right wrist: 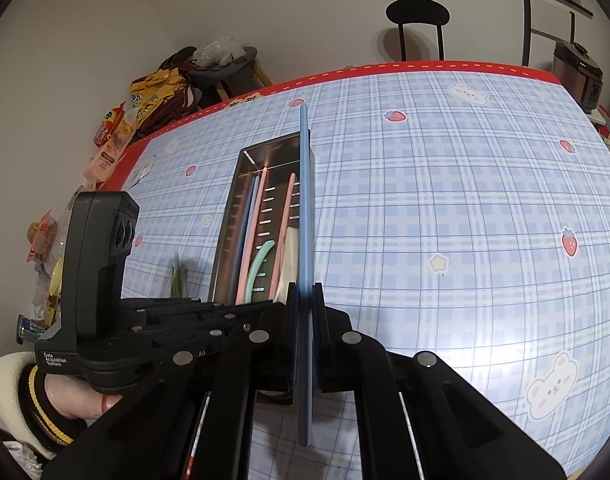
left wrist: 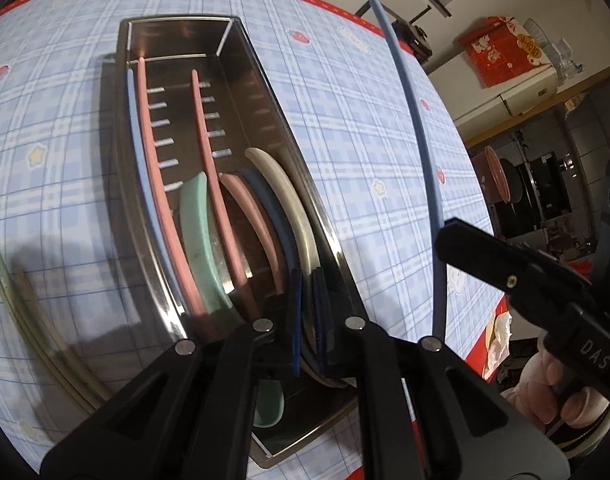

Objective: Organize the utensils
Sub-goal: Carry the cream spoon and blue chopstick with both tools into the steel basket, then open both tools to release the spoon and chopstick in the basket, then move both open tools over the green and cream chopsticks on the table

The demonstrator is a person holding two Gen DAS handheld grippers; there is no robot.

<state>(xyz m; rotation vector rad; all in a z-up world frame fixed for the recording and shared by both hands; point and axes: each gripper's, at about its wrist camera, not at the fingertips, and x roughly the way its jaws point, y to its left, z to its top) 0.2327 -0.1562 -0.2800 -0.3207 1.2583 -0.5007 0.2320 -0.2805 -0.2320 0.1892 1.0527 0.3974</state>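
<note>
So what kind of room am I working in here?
Most likely a home dining or kitchen area: a blue plaid tablecloth with strawberries, a black round-backed chair by the wall, and a steel electric cooker past the table's corner.

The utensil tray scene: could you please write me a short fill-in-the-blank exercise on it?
1. The right hand-held gripper is shut on a ____ chopstick.
2. The metal tray rests on a ____-patterned tablecloth.
3. The green chopsticks lie ____ the tray.

Missing words: blue; plaid; outside
</note>
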